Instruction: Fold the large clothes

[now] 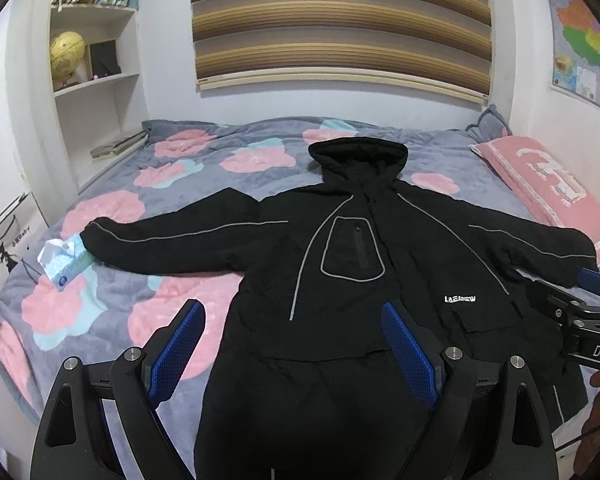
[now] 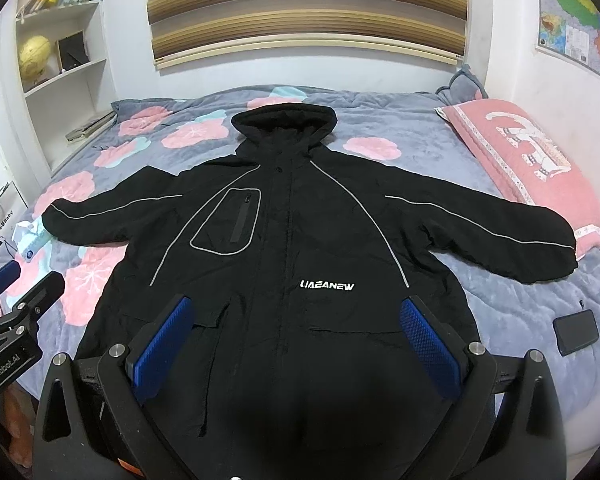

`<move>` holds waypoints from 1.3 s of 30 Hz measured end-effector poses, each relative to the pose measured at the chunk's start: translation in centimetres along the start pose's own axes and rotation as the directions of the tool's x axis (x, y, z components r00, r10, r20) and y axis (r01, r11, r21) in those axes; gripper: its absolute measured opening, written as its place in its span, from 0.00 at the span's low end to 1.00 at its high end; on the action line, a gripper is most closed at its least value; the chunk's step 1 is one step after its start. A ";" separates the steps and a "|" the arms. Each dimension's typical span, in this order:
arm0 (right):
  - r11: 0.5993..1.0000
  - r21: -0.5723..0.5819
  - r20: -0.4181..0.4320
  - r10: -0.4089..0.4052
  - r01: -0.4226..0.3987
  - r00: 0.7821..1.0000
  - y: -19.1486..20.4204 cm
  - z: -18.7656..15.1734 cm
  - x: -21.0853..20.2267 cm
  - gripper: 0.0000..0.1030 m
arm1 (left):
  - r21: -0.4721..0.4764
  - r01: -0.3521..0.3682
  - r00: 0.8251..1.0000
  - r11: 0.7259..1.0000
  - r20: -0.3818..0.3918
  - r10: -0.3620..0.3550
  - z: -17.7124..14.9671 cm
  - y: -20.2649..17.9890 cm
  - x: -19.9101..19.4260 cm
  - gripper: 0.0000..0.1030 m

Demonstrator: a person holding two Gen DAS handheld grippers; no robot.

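Flowered bedding (image 2: 380,128) is covering the bed, and a black hooded jacket (image 2: 284,240) is lying flat on it front-up, hood pointing to twelve o'clock, sleeves reaching toward nine and three. Both the left gripper (image 1: 292,312) and the right gripper (image 2: 300,308) are hovering over its hem at six o'clock, jaws spread wide, gripping nothing.
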State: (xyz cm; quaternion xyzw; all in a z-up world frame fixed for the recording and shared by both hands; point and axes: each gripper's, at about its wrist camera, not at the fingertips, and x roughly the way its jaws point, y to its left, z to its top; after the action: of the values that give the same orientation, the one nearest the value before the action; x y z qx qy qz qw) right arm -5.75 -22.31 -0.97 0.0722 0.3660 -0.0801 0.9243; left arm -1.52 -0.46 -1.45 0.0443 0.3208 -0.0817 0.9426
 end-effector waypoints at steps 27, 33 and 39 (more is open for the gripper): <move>1.000 -0.006 -0.029 0.001 -0.001 1.000 0.4 -0.2 1.1 1.00 | -0.011 0.009 0.999 1.000 -0.051 -0.009 -0.7 0.6 1.5 0.88; 1.000 -0.015 -0.032 0.003 -0.003 0.999 0.6 -0.2 1.2 1.00 | -0.020 0.009 0.999 1.000 -0.048 -0.010 -0.7 0.8 1.6 0.88; 1.000 -0.029 -0.032 -0.001 0.000 0.999 1.2 -0.2 1.3 1.00 | -0.035 0.011 0.999 0.999 -0.051 -0.013 -0.9 1.6 1.8 0.88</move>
State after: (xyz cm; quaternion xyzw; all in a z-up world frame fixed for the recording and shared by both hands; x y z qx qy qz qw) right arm -4.69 -21.22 -1.88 0.0598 0.3818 -0.0736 0.9194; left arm -0.37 1.03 -3.22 0.0281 0.3466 -0.0805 0.9341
